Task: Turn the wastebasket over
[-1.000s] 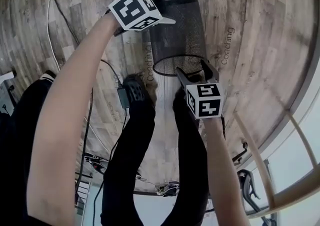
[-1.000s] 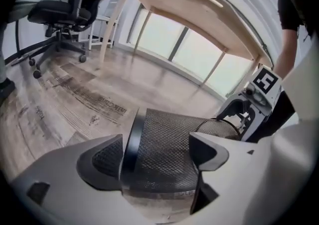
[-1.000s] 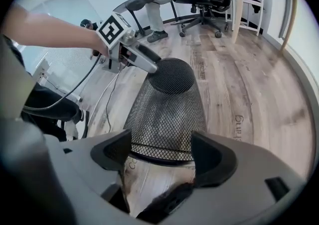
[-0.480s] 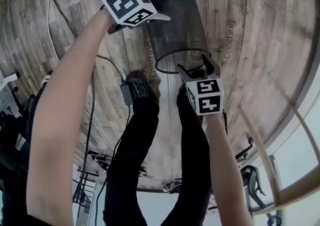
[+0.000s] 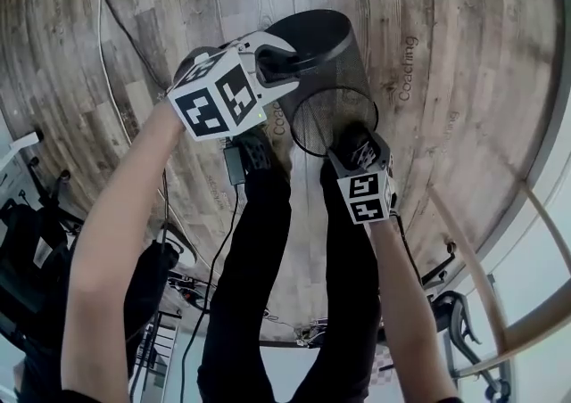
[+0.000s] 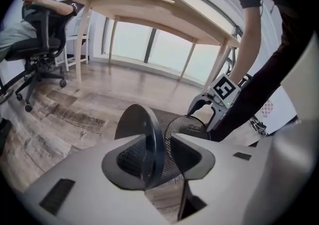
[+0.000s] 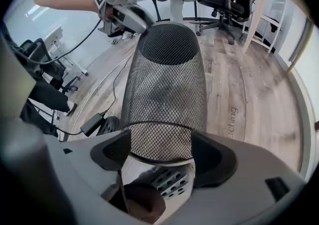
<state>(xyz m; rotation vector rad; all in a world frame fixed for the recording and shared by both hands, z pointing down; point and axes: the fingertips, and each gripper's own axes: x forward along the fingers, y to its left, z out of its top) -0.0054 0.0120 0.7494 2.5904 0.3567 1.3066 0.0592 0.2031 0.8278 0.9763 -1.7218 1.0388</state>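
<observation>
Wastebasket (image 5: pixel 332 62) looks light, its mesh springy, so left tongs (image 6: pixel 159 157), just closing, clench the stiff base rim, right tongs (image 7: pixel 162 145) the mouth rim.

The word "Coaching" (image 5: pixel 406 69) is printed in grey along a plank of the wooden floor (image 5: pixel 464 27), towards its right edge in the head view. In the right gripper view only its ending, "ching" (image 7: pixel 233 117), is seen on the same floor. A second print of that kind lies just beside the wastebasket (image 5: pixel 335 53), and only "Co" (image 5: pixel 278 123) of it can be made out. Fainter prints on planks near the top edge are too small to be read. Black-and-white square code patterns, not letters, are carried by the two marker cubes (image 5: pixel 217 100).
</observation>
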